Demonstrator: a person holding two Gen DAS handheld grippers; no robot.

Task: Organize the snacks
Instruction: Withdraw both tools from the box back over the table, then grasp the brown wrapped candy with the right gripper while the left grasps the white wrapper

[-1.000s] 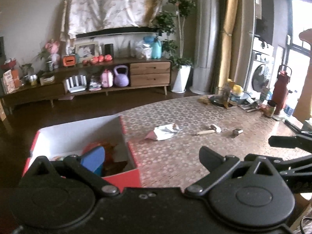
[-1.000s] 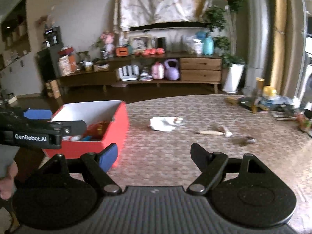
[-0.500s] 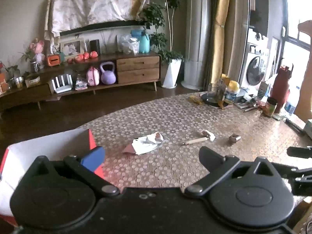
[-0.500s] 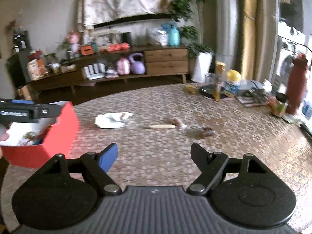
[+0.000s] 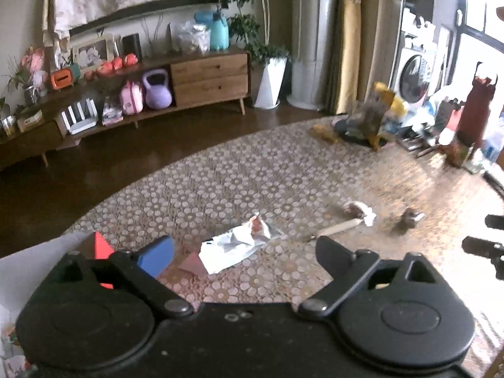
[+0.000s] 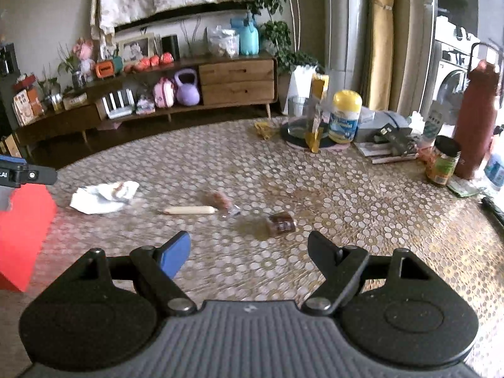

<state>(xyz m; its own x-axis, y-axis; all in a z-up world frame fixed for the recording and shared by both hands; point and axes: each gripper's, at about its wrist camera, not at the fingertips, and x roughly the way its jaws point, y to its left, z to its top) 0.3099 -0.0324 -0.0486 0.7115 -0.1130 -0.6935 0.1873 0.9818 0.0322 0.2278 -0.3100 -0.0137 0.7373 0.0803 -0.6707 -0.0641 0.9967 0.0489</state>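
Both hand-held grippers, left (image 5: 244, 247) and right (image 6: 249, 250), gape empty, left just narrowing; flat wrapper (image 5: 237, 245) risks slipping along bench (image 6: 346, 195)

We see our left hand-held gripper (image 5: 244, 247) gaping, just narrowing; a crumpled white wrapper (image 5: 237, 245) ahead on the worktop (image 5: 252, 182).
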